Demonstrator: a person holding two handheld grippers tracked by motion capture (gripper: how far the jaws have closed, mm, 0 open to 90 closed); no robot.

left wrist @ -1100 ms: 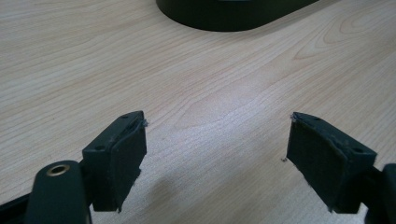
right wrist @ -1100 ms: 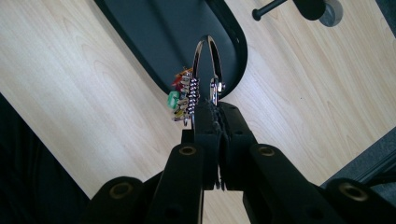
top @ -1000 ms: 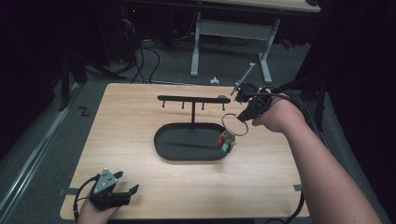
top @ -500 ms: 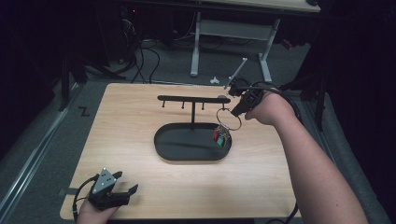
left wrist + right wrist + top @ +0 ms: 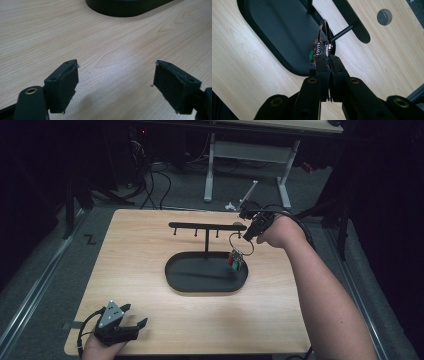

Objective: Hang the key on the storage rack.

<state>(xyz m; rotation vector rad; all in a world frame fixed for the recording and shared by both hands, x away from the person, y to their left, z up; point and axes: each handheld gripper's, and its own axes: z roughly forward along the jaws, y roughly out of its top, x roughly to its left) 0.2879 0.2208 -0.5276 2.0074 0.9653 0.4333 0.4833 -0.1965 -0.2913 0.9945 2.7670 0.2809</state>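
Wood is seen all across the table (image 5: 150, 320), and at its near left corner the left gripper (image 5: 131, 326) is rested with its jaws held wide and nothing between them. In the left gripper view bare wood lies between the two black pads (image 5: 63, 83), and the near edge of the black tray (image 5: 130, 7) is seen far ahead.

Farther off, in the middle of the table, the oval tray (image 5: 200, 282) is set, with a post and a bar of hooks (image 5: 205, 225) standing up from it.

At the far right, the right gripper (image 5: 248, 234) is held beside the right end of the bar. Its jaws are pressed tight on the key ring (image 5: 239, 241), and the keys (image 5: 236, 260) hang down over the right end of the tray.

A second ago the ring was lower and more to the right of the tray. It has been lifted and brought toward the bar. It can be guessed that the ring is meant to be hung on a hook, and that this is not yet done.

The end of the bar is close to the ring and could be bumped. Cables (image 5: 155, 185) and a desk frame (image 5: 245, 160) are seen on the floor beyond the table.
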